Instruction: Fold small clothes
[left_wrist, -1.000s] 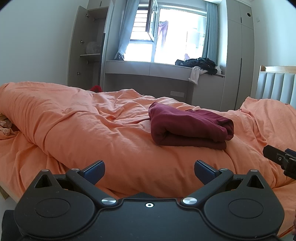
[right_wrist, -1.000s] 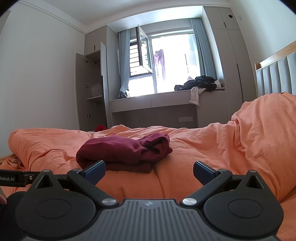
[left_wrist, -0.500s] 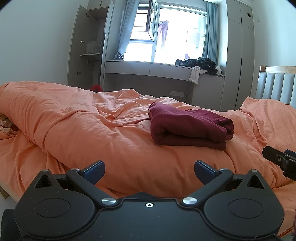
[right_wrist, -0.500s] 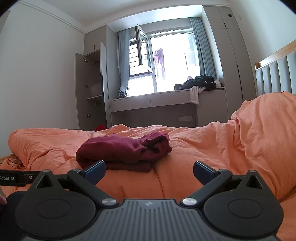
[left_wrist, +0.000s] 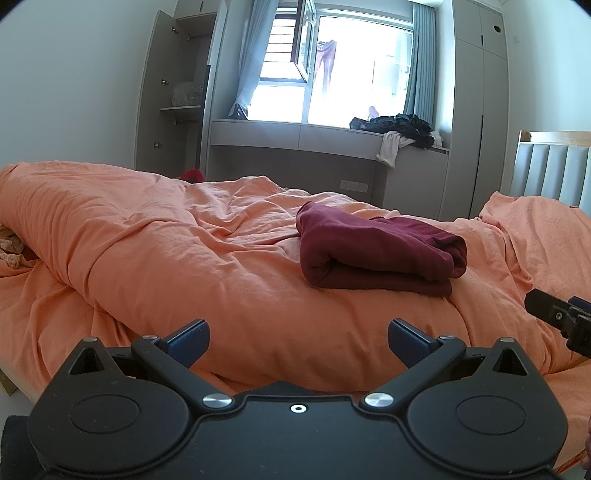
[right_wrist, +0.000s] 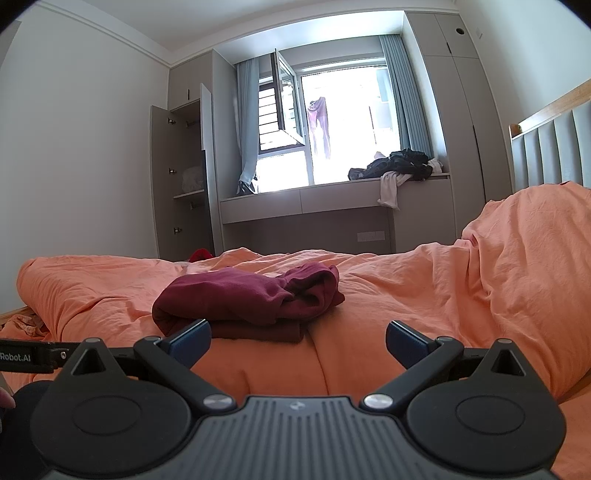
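Maroon garment (left_wrist: 380, 254) lies folded on orange duvet (left_wrist: 184, 258).

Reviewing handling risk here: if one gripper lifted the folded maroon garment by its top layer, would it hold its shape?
Probably not. The maroon garment is soft cloth in loose layers, so it would likely sag and unfold. It looks light. Pushed, it may bunch on the wrinkled orange duvet rather than slide.

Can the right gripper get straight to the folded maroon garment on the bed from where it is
Probably yes. The right gripper is open and empty, and the maroon garment lies just ahead on the orange duvet, slightly to its left, with nothing between them.
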